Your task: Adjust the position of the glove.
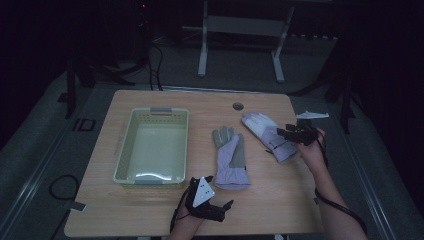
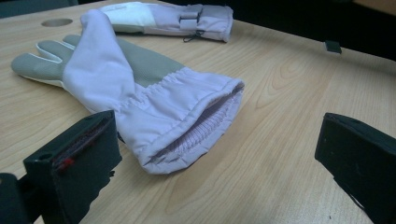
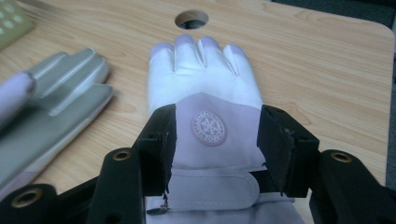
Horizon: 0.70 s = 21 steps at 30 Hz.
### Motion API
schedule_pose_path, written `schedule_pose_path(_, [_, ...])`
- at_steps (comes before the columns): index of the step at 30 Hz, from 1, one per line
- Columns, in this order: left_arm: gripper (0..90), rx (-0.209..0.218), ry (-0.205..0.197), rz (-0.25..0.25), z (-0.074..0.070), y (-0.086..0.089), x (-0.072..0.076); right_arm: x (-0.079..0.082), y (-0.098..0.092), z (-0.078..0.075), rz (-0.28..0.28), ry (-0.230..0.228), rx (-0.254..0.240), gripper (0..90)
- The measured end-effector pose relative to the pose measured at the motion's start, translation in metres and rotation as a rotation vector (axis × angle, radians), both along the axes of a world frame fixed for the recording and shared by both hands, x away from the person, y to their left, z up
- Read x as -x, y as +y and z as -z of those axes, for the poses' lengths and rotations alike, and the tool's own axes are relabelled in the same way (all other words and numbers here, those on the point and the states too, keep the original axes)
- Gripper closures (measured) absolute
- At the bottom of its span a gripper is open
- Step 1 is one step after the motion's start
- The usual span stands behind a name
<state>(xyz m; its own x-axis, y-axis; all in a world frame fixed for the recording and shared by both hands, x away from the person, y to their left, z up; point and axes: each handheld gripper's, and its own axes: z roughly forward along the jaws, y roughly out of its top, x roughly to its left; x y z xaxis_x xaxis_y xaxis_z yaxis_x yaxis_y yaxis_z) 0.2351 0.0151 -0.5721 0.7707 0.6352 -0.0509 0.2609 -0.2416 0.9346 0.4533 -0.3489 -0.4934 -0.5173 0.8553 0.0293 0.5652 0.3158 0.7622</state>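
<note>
Two lilac winter gloves lie flat on the wooden table. The grey-palmed glove (image 1: 230,157) (image 2: 140,88) (image 3: 60,102) is at the middle with its cuff toward me. My left gripper (image 1: 220,207) (image 2: 217,128) hovers open just in front of that cuff, near the table's front edge, with nothing between its jaws. The white-backed glove (image 1: 265,132) (image 3: 205,79) (image 2: 173,18) lies to the right, fingers pointing away. My right gripper (image 1: 292,134) (image 3: 217,126) is low over its wrist part, with a jaw on either side by the round logo. The jaws are partly drawn in and the glove still lies flat.
A pale green plastic basket (image 1: 127,145) (image 3: 11,21) stands on the left half of the table. A round cable hole (image 1: 238,106) (image 3: 191,19) sits near the far edge. The table's right edge is close behind my right hand. A cable trails along each forearm.
</note>
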Motion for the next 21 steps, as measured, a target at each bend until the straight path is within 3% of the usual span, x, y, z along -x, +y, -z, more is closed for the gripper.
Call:
schedule_pose_path(3, [0.1,0.003,0.002,0.005,0.000,0.000,0.000,-0.004,0.001,0.004,-0.017,0.006,-0.017,46.1])
schedule_pose_path(9, [0.1,0.003,-0.004,0.008,0.000,0.000,0.001,-0.024,0.012,0.009,-0.047,0.036,0.034,45.5])
schedule_pose_path(13, [0.2,0.007,-0.003,0.007,0.000,0.001,0.001,-0.034,0.016,0.017,-0.067,0.076,0.028,44.0])
schedule_pose_path(15, [0.2,0.006,-0.009,0.011,0.000,0.001,0.001,-0.038,0.018,0.030,-0.052,0.107,0.069,41.8])
schedule_pose_path(17, [0.1,0.005,-0.010,0.011,0.000,0.001,0.002,-0.039,0.018,0.034,-0.050,0.123,0.077,41.9])
schedule_pose_path(18, [0.2,0.005,-0.009,0.009,0.000,0.001,0.001,-0.041,0.018,0.041,-0.045,0.151,0.087,42.5])
schedule_pose_path(19, [0.1,0.007,-0.008,0.010,0.000,0.001,0.001,-0.042,0.017,0.044,-0.033,0.177,0.060,46.7])
schedule_pose_path(21, [0.1,0.011,-0.005,0.012,0.000,0.001,0.001,-0.042,0.018,0.043,-0.032,0.190,0.055,50.6])
